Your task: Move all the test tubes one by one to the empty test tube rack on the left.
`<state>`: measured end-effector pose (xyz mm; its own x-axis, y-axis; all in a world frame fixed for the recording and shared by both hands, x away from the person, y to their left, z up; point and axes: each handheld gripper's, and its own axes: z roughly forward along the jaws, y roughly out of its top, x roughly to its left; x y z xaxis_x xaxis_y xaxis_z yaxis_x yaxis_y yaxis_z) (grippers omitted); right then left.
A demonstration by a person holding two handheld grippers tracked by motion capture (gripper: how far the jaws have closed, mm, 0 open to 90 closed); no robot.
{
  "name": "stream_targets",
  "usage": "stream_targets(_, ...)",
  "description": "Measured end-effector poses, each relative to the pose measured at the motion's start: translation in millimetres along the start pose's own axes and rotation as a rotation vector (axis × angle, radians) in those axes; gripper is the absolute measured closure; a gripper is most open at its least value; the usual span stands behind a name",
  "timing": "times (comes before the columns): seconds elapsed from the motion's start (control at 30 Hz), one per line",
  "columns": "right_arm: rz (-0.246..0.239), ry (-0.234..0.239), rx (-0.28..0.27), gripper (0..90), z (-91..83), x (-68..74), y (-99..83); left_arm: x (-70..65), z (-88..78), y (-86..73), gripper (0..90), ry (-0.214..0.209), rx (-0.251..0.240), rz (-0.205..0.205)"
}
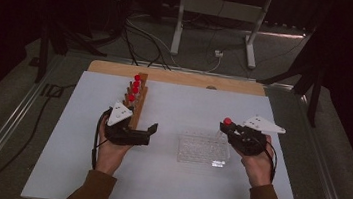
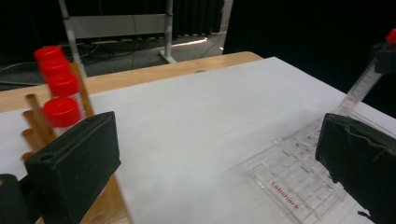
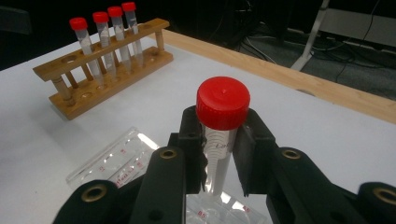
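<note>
High view: right gripper (image 1: 225,127) pinches a red-capped tube (image 1: 224,125) over the clear plastic rack (image 1: 203,150); left gripper (image 1: 149,132), jaws spread and empty, rests beside the wooden rack (image 1: 138,106).
Left gripper view: jaws wide apart, nothing between.
Right gripper view: jaws clamp the tube below its cap, its tip at the clear rack. Step looks like a tube transfer between racks; the next move calls for keeping it upright.
</note>
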<state>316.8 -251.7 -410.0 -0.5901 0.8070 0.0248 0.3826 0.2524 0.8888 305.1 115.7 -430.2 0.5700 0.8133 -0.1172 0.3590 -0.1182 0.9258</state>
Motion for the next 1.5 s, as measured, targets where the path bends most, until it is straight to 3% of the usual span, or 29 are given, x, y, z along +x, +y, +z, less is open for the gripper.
stream_targets(0.27,-0.021,0.029,-0.005,74.3,-0.4,8.2,9.8,-18.2,13.5,2.8,0.8,-0.043,0.009,0.03)
stream_targets(0.63,-0.03,0.077,0.012,74.2,12.5,26.7,13.0,-47.7,35.3,3.7,1.2,-0.105,0.024,0.091)
stream_targets(0.83,-0.033,0.104,0.019,74.1,18.3,37.1,16.1,-61.4,45.7,3.2,4.2,-0.148,0.031,0.104)
stream_targets(1.1,-0.036,0.139,0.021,74.0,24.1,48.7,21.6,-79.6,58.3,2.1,7.3,-0.171,0.041,0.151)
stream_targets(1.23,-0.028,0.161,0.021,73.9,25.9,53.4,23.7,-86.1,61.0,1.2,18.0,-0.157,0.023,0.174)
stream_targets(1.5,-0.035,0.179,0.024,73.9,27.8,58.1,25.9,-91.5,62.3,1.2,50.7,-0.16,0.006,0.201)
